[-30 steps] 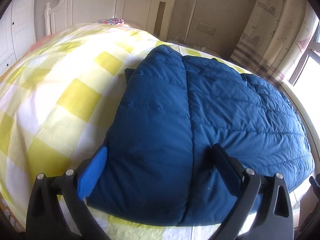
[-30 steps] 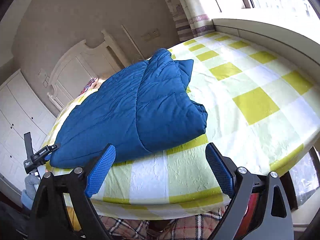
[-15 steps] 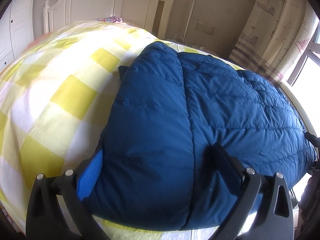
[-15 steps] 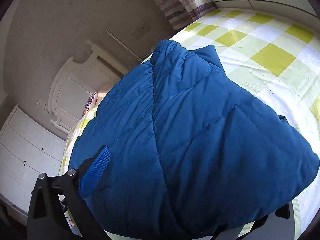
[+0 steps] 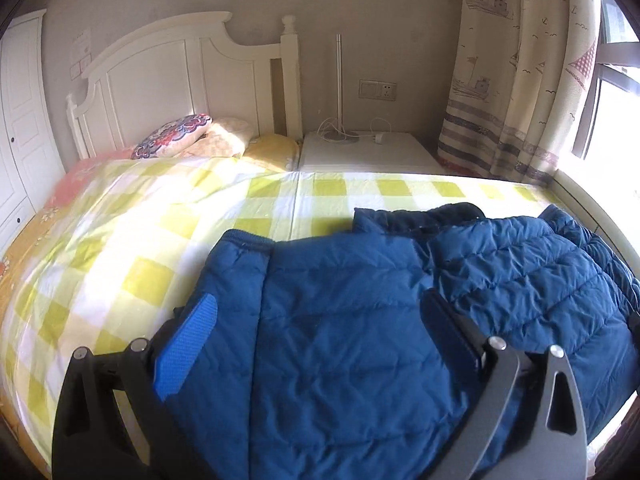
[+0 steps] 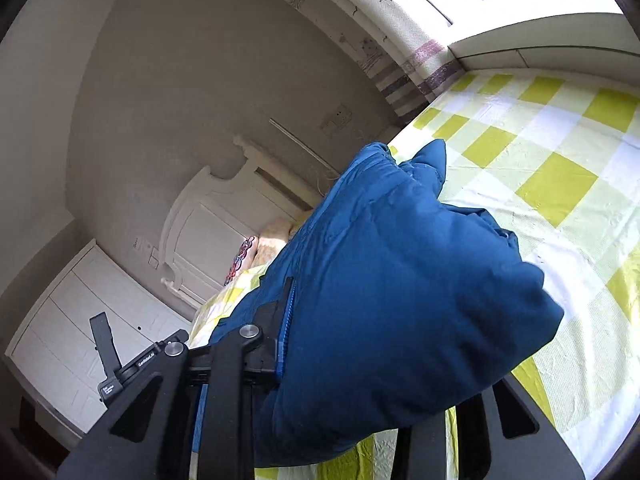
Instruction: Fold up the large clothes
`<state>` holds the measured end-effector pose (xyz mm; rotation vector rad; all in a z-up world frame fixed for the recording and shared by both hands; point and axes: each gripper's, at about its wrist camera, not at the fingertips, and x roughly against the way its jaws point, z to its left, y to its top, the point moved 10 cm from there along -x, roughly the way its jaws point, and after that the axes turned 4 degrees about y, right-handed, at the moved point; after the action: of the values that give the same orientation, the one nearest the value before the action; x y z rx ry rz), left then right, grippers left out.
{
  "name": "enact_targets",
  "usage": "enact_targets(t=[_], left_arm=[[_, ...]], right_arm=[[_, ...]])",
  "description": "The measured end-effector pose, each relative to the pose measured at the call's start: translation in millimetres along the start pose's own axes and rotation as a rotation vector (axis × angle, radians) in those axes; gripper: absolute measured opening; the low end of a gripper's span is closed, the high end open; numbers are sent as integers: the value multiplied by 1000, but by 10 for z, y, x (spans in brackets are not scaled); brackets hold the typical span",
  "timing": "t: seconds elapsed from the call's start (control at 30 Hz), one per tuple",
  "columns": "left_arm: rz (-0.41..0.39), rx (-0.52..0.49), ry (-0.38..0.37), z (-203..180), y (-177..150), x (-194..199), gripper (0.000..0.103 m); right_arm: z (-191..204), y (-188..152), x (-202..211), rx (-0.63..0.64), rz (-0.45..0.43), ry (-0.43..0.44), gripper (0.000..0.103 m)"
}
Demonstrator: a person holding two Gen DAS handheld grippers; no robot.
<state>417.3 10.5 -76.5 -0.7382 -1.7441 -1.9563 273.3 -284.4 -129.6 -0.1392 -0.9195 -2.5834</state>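
Note:
A folded blue quilted puffer jacket (image 5: 360,340) lies near the front edge of the bed's yellow-and-white checked sheet (image 5: 132,248). My left gripper (image 5: 316,320) is open, its fingers standing wide on either side of the jacket's near fold, the bulk lying between them. In the right wrist view the jacket (image 6: 400,280) is bunched and lifted in front of the camera. My right gripper (image 6: 376,364) is pushed into the padding, the left finger (image 6: 280,340) pressed to the fabric, the right finger hidden under it. The left gripper (image 6: 120,364) shows at the lower left there.
A white headboard (image 5: 180,80) and pillows (image 5: 176,140) are at the far end. A white nightstand (image 5: 360,152) with a lamp and cables stands beside the bed. Curtains (image 5: 520,80) and a window are on the right. White wardrobes (image 6: 80,320) stand on the left.
My right gripper has pushed into the jacket's right end and raised it off the sheet. My left gripper's view has tilted up, with the jacket still between its fingers.

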Motion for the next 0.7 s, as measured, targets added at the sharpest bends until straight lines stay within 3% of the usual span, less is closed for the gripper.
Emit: enact_targets(t=[0.13, 0.23, 0.3, 0.37, 0.4, 0.53, 0.6, 0.7], left_arm=[[92, -89, 39, -583, 273, -638, 100], [261, -222, 72, -1008, -19, -1254, 101], [232, -236, 82, -1091, -25, -1322, 101], [215, -226, 78, -1067, -25, -1253, 101], [185, -217, 75, -1028, -16, -1145, 93], [55, -149, -26, -847, -68, -298, 91], [0, -138, -49, -776, -252, 121, 98], [45, -210, -116, -977, -845, 359, 98]], right_arm=[[0, 1, 189, 13, -5, -5, 35], [-21, 10, 315, 25, -8, -18, 35], [-58, 23, 353, 18, -10, -23, 35], [-76, 26, 379, 9, -15, -24, 35], [-77, 24, 377, 7, -12, -24, 35], [-49, 10, 392, 33, -13, -35, 35], [-25, 16, 387, 43, -17, -43, 35], [86, 47, 362, 88, -29, -64, 35]])
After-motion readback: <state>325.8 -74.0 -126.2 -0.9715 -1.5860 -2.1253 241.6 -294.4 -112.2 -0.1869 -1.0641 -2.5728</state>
